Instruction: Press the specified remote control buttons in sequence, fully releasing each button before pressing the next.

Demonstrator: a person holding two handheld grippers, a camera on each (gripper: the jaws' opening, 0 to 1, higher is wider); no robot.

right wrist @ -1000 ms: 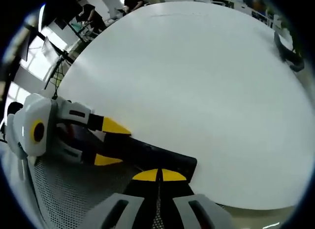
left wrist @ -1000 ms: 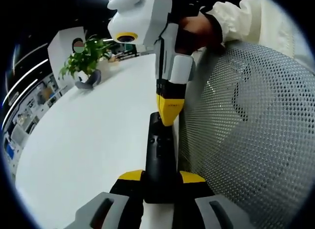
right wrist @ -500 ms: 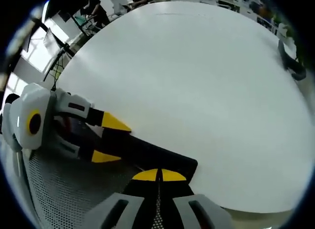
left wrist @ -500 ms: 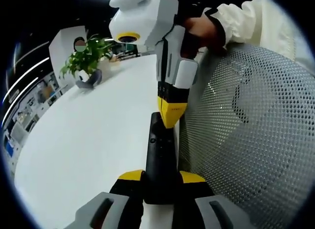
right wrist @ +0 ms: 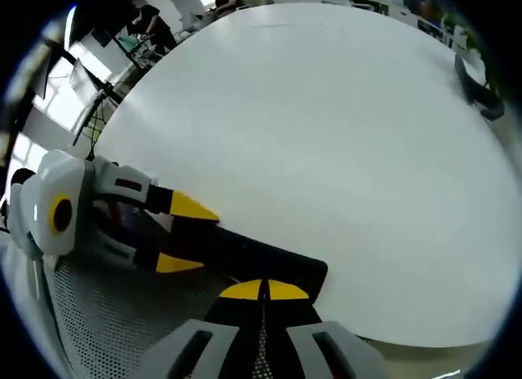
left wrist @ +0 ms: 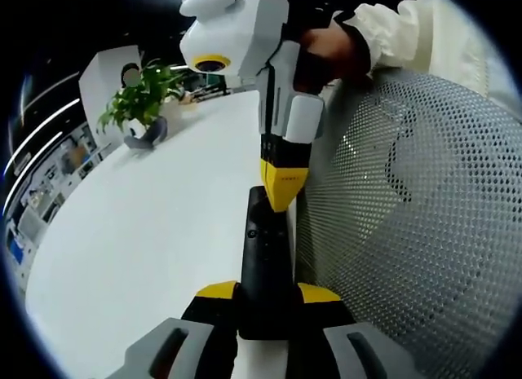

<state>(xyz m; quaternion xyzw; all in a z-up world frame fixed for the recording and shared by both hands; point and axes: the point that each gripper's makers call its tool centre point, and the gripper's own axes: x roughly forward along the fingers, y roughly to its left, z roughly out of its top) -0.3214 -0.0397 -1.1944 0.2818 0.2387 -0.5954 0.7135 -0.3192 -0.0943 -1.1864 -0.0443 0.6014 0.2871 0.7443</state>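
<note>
Remote (left wrist: 264, 257) pinched at the table edge, right tips on its far end

Left gripper (left wrist: 267, 293) has its yellow jaws clamped on the near end of the black remote, which lies along the edge of the white table (left wrist: 147, 232) beside a mesh chair back (left wrist: 408, 216). Right gripper (left wrist: 282, 188), jaws closed together with nothing held, comes down onto the remote's far end. Potted plant (left wrist: 140, 98) sits across the table.

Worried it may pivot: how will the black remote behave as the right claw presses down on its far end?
The remote looks stiff, a straight slab. The left claw clamps only its near end, so pressing by the shut right claw may tilt it. Its smooth casing could slip on the table.
</note>
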